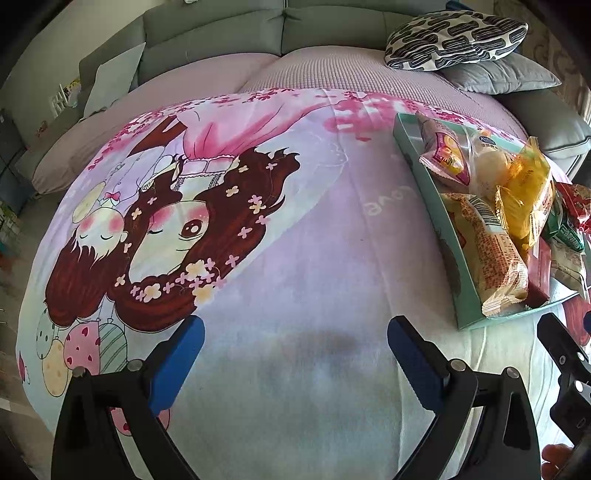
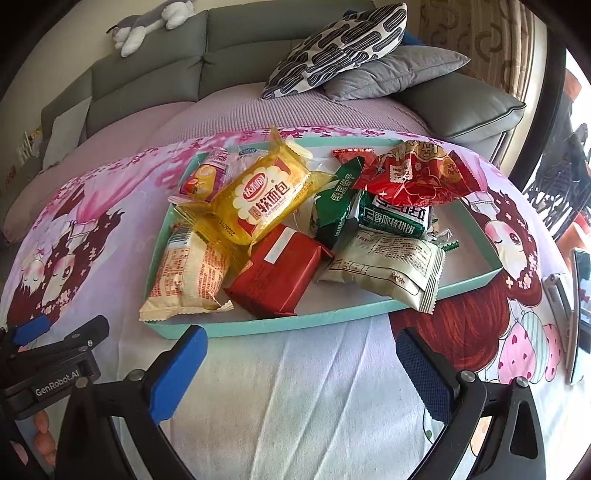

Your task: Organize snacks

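Note:
A shallow teal tray (image 2: 258, 326) lies on a cartoon-print blanket, holding several snack packs. Among them are a yellow bread pack (image 2: 264, 199), a red pack (image 2: 277, 273), a cream pack (image 2: 190, 275) at the tray's left, a beige pack (image 2: 391, 269), green packs (image 2: 332, 206) and a red foil pack (image 2: 417, 177). My right gripper (image 2: 299, 354) is open just in front of the tray, nothing between its fingers. In the left wrist view the tray (image 1: 424, 184) sits far right. My left gripper (image 1: 293, 343) is open over bare blanket, left of the tray.
The blanket (image 1: 314, 258) covers a pink bedspread on a grey sofa (image 1: 221, 33). A patterned cushion (image 2: 340, 44) and a grey cushion (image 2: 399, 74) lie behind the tray. A phone (image 2: 580, 314) rests at the right edge. A plush toy (image 2: 147, 22) tops the sofa back.

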`<state>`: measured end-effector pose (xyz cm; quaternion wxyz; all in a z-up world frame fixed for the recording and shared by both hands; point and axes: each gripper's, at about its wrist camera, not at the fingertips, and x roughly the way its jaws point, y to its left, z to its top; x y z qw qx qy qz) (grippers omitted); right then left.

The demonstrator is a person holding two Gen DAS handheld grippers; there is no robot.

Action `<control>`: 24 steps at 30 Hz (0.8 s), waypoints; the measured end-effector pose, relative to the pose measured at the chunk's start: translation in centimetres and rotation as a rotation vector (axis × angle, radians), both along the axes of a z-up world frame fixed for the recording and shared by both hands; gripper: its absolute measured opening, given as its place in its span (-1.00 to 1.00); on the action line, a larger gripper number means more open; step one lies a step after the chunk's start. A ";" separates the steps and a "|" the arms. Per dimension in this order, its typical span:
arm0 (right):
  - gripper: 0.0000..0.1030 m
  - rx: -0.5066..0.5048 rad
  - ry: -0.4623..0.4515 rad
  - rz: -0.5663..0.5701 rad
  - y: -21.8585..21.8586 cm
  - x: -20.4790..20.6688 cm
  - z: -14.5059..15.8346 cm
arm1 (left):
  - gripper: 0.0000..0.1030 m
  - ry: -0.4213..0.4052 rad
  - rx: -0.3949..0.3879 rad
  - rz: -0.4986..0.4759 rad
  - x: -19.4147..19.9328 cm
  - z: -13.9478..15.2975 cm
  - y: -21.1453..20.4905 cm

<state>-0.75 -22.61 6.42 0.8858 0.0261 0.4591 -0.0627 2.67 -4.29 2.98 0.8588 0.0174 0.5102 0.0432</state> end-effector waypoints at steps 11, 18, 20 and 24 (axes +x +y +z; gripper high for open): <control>1.00 -0.025 0.015 0.018 0.5 0.2 -0.5 | 0.93 -0.008 -0.019 0.000 0.3 -0.1 0.3; 1.00 -0.026 0.016 0.019 0.4 0.2 -0.6 | 0.93 -0.013 -0.023 0.006 0.3 0.0 0.3; 1.00 -0.024 0.015 0.018 0.4 0.2 -0.6 | 0.93 -0.012 -0.023 0.006 0.3 0.0 0.3; 1.00 -0.026 0.020 0.020 0.3 0.1 -0.7 | 0.93 -0.009 -0.024 0.008 0.3 0.0 0.3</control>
